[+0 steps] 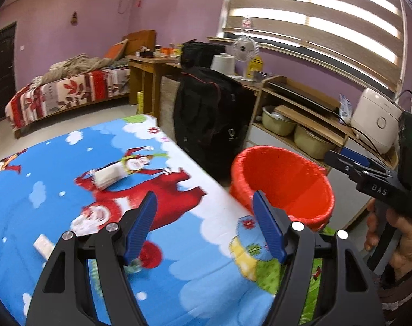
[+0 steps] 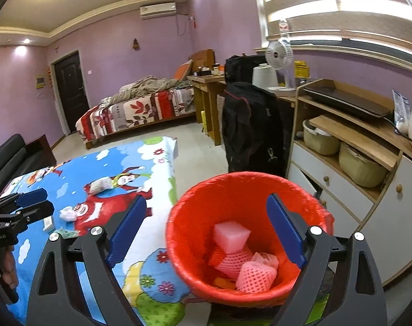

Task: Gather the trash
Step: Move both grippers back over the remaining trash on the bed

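Below, red bin (image 2: 241, 244) under the open right tool (image 2: 206, 231), pink foam (image 2: 230, 236) inside

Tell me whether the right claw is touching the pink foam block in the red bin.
Apart. The right wrist view shows the right claw open and empty above the red bin, with the pink foam block lying well below among netting.

Cartoon tablecloth (image 2: 151, 244) bears crumpled tissues (image 2: 68, 214) and a wrapper (image 2: 100, 184).

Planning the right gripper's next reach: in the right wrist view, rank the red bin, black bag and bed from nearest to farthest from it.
1. Red bin, just below the open fingers.
2. Black bag, behind the bin.
3. Bed, by the far wall, left.
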A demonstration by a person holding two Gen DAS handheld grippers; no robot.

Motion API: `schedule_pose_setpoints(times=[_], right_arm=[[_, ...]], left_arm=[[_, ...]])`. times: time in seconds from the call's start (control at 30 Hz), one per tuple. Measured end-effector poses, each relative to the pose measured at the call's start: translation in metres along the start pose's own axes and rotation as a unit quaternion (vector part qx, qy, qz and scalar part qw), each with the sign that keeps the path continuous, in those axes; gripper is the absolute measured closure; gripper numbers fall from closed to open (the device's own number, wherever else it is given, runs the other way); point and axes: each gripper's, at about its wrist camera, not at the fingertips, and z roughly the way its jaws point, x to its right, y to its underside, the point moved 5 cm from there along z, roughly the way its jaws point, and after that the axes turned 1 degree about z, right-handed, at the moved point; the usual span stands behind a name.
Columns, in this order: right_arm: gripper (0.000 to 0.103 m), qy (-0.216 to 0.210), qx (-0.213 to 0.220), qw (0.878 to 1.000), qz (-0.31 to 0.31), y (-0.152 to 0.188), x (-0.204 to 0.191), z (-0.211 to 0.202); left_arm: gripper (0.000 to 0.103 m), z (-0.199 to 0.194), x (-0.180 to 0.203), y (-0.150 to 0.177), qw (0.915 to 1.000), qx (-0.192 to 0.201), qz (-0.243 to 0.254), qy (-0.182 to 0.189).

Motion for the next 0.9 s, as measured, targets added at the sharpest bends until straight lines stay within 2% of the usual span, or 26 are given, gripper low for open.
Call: schedule_pose_setpoints(times=[0.5, 0.9], right_arm=[[0.019, -0.065, -0.013, 0.997, -0.035, 0.009, -0.073, 0.004], [0.018, -0.109, -0.034, 0.992, -0.059, 0.024, -0.123, 0.015]], left_arm=[[0.033, -0.047, -0.075, 0.028, 0.9955, 0.019, -0.049, -0.078], [0.033, -0.061, -0.124, 0.052, 0.9885, 0.011, -0.087, -0.123]])
